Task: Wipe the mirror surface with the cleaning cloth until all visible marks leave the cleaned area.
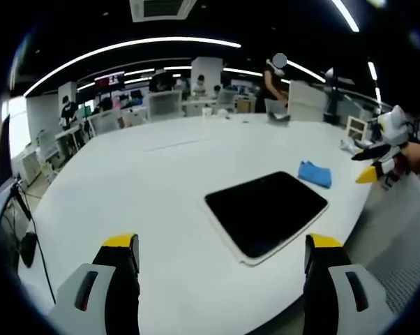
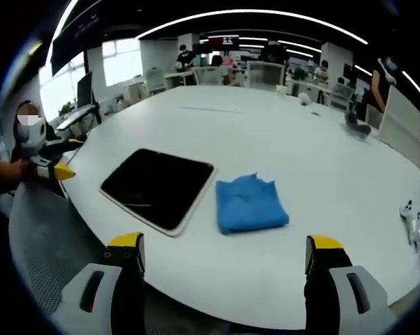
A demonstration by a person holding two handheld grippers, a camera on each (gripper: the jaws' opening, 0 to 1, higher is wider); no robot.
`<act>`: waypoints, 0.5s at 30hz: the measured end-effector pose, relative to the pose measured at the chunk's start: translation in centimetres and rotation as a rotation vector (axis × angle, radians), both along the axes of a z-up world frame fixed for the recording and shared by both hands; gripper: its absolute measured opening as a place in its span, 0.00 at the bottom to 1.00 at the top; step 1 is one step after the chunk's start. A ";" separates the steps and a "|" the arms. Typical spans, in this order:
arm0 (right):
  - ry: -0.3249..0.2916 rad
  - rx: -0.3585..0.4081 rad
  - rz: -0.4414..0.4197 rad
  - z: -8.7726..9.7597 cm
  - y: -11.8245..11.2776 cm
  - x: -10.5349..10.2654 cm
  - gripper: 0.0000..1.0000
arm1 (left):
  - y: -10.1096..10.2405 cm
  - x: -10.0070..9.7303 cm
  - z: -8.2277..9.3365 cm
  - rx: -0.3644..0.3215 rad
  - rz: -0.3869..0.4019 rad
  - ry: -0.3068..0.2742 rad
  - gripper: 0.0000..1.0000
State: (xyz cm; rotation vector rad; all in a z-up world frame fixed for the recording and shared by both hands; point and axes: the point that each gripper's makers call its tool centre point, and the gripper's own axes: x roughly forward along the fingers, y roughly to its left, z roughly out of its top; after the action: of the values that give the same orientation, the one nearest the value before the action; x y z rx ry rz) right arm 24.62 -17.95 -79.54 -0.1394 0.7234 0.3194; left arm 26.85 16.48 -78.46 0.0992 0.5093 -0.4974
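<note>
Open-plan office, desks and seated people at the back; foreground: one large white table [image 2: 321, 174]

Item 1 — mirror [image 2: 158, 187], count one: dark rounded slab with a pale rim, lying flat near the table's edge, just left of the cloth in the right gripper view

Item 2 — cleaning cloth [image 2: 250, 204], count one: blue, loosely folded, resting on the table beside the mirror, apart from it, not yet taken up

Item 3 — hand-held gripper, count two: left hand-held gripper [image 1: 220, 252] jaws spread wide, holding nothing, facing the mirror; right hand-held gripper [image 2: 224, 251] jaws spread wide, holding nothing, facing the cloth

Handling, as judged: your step is the pickup. Bring the right one down over the cloth's thickest fold, close on several layers, lift clear before crossing to the mirror, then wipe flat with overlapping passes; steady the rim with your left if the slab slides
</note>
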 end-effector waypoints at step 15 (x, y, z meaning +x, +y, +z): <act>0.011 0.000 -0.006 0.8 -0.7 1.0 0.93 | 0.1 0.1 0.0 0.000 0.005 -0.001 0.99</act>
State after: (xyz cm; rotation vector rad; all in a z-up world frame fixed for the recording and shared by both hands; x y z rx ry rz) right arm 25.62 -18.64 -78.70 -0.1354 0.7347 0.3143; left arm 26.92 16.54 -78.48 0.0977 0.5088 -0.4927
